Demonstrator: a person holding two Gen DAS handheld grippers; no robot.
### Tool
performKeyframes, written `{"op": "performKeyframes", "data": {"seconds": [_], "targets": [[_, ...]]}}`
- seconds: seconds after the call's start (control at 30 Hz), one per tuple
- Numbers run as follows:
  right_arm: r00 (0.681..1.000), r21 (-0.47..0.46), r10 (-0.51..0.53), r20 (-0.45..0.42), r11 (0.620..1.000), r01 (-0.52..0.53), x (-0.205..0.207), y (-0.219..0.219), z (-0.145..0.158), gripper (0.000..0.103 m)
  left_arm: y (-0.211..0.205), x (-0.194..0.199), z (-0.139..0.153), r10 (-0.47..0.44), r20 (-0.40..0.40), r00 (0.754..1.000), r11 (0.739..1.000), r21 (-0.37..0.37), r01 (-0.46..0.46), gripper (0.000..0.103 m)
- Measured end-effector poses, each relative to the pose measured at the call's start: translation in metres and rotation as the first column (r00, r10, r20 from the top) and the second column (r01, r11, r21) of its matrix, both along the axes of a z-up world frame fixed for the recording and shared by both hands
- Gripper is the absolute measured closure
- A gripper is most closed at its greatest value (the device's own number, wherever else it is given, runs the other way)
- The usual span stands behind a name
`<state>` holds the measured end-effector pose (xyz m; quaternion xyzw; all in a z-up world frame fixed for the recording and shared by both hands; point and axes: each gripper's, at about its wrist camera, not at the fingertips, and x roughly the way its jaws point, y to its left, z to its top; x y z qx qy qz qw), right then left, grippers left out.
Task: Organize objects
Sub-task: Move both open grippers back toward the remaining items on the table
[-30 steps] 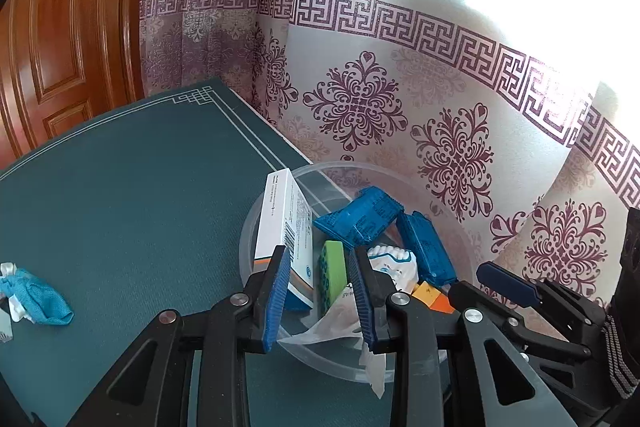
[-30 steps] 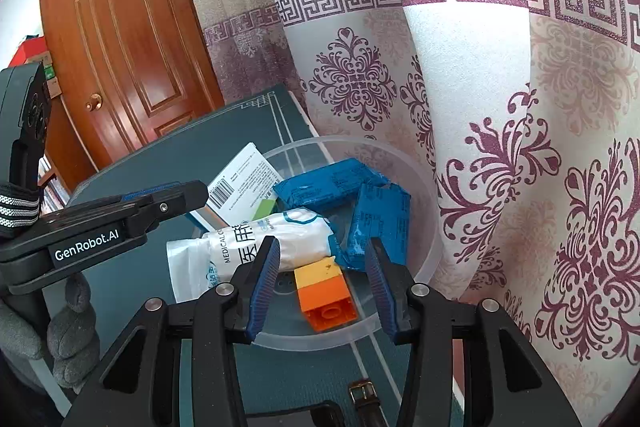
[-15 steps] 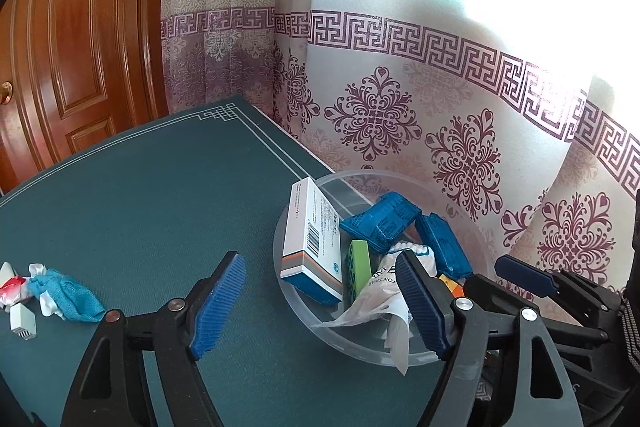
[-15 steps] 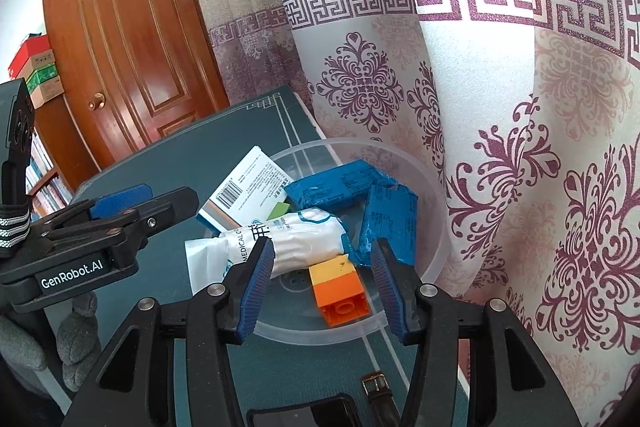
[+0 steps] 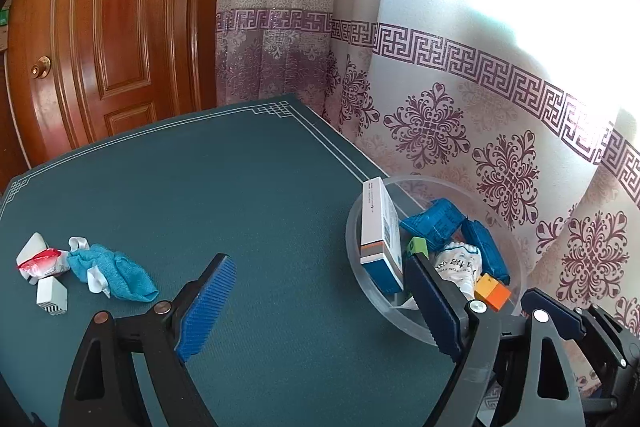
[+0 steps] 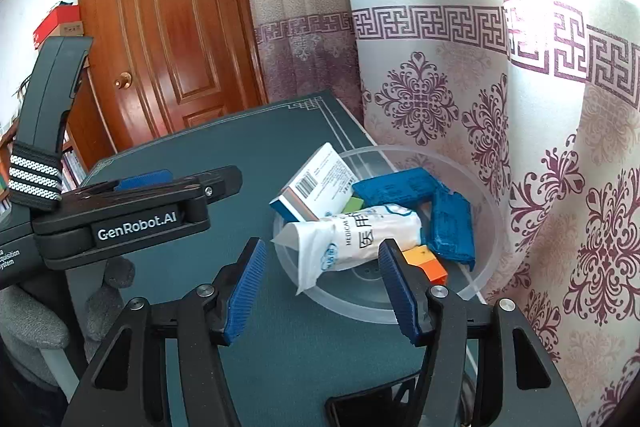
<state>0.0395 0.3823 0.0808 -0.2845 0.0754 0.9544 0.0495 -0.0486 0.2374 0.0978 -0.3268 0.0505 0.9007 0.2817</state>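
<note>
A clear plastic bowl (image 5: 516, 259) (image 6: 486, 211) sits at the table's right edge by the curtain. It holds a white medicine box (image 5: 378, 227) (image 6: 316, 183), two blue packets (image 6: 452, 223), a white medical packet (image 6: 360, 235), a green block (image 5: 418, 249) and an orange block (image 6: 430, 263). My left gripper (image 5: 320, 307) is open and empty, left of the bowl. My right gripper (image 6: 324, 291) is open and empty, just in front of the bowl. A blue cloth (image 5: 114, 273) and small white items (image 5: 46, 275) lie on the table's left.
The teal table mat (image 5: 220, 195) spreads between the cloth and the bowl. A patterned curtain (image 5: 460, 107) hangs right behind the bowl. A wooden door (image 5: 100, 27) stands at the back. The left gripper's body (image 6: 120, 215) shows in the right wrist view.
My left gripper let go of the white packet in the bowl, opened wide and drew back to the left. My right gripper opened wider and backed away a little from the bowl.
</note>
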Motion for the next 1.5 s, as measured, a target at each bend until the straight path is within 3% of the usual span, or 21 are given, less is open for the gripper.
{"op": "performKeyframes", "data": {"seconds": [0.77, 0.9, 1.5], "targets": [[0.991, 0.026, 0.124, 0.057, 0.992, -0.126, -0.023, -0.074, -0.011, 0.041, -0.088, -0.009, -0.006, 0.18, -0.019, 0.983, 0.984, -0.004, -0.18, 0.007], [0.985, 0.018, 0.153, 0.079, 0.988, -0.155, -0.03, -0.086, -0.018, 0.037, -0.105, -0.012, -0.012, 0.21, -0.01, 0.978, 0.978, -0.007, -0.21, 0.006], [0.956, -0.016, 0.234, 0.179, 0.972, -0.235, -0.071, -0.129, -0.045, 0.036, -0.161, -0.033, -0.033, 0.335, 0.023, 0.942, 0.942, -0.03, -0.334, 0.006]]}}
